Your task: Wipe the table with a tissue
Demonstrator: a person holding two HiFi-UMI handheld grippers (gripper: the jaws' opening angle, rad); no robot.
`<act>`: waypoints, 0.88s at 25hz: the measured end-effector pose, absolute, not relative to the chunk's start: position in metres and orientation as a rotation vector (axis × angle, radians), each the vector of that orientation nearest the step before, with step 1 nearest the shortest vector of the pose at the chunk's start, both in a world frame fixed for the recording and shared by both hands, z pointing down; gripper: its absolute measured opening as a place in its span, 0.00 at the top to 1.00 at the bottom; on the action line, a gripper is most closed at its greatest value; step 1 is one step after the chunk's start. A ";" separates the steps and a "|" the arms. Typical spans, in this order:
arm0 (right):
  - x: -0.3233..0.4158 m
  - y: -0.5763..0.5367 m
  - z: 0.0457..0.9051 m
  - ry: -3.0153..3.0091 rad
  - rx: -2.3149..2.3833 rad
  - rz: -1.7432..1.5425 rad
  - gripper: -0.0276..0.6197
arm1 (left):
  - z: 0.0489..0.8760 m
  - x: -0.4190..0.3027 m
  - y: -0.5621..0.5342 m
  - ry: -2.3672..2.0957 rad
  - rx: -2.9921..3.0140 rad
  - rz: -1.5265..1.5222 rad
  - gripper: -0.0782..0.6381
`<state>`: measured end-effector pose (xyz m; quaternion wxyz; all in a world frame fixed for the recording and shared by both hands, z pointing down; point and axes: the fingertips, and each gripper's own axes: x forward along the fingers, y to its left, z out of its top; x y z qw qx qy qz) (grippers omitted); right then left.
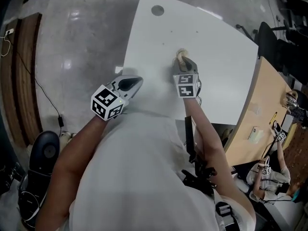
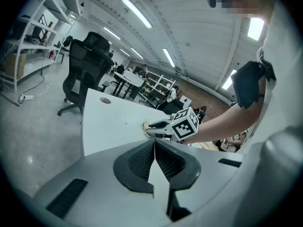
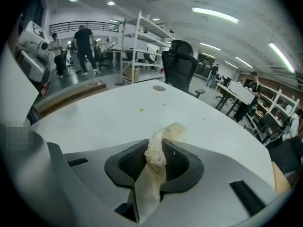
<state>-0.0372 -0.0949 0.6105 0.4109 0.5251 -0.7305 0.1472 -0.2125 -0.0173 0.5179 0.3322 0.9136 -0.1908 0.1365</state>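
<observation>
- The right gripper (image 3: 155, 165) has its jaws pinching a crumpled tissue (image 3: 162, 138). The cream wad is squeezed between the ribbed black pads, and a loose tuft pokes out past the tips.
- The tissue's long axis runs along the jaws, so the tuft points down toward the white table (image 1: 219, 52), roughly mid-top. From where I stand I can't tell whether it actually touches.
- Bare tabletop stretches ahead of those jaws, with a small yellowish speck (image 3: 141, 110) farther out and a little to the left. I'd guess the next stroke heads that way.
- The left gripper (image 2: 155, 156) has its jaws pressed together on nothing. It hangs at the table's near edge, beside the right one, which alone carries the tissue.
- The tissue looks thin, soft and wrinkled. The table is smooth, hard and matt, with a round cable cap (image 1: 157, 10) at its far corner.
</observation>
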 end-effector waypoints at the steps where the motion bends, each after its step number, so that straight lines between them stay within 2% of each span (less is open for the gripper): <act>1: -0.049 -0.094 0.611 -1.856 1.286 0.350 0.82 | 0.519 -0.215 -0.017 -0.497 2.388 0.362 0.88; 5: -0.074 -0.084 0.608 -1.948 1.104 0.241 0.82 | 0.520 -0.220 -0.021 -0.506 2.388 0.380 0.88; 8: -0.062 -0.073 0.609 -1.984 0.964 0.156 0.82 | 0.516 -0.212 -0.022 -0.506 2.396 0.381 0.88; 17: 0.074 -0.066 0.610 -1.818 1.359 0.413 0.82 | 0.513 -0.194 -0.009 -0.498 2.400 0.376 0.88; 22: 0.085 -0.059 0.609 -1.763 1.490 0.474 0.82 | 0.514 -0.193 -0.004 -0.507 2.396 0.374 0.88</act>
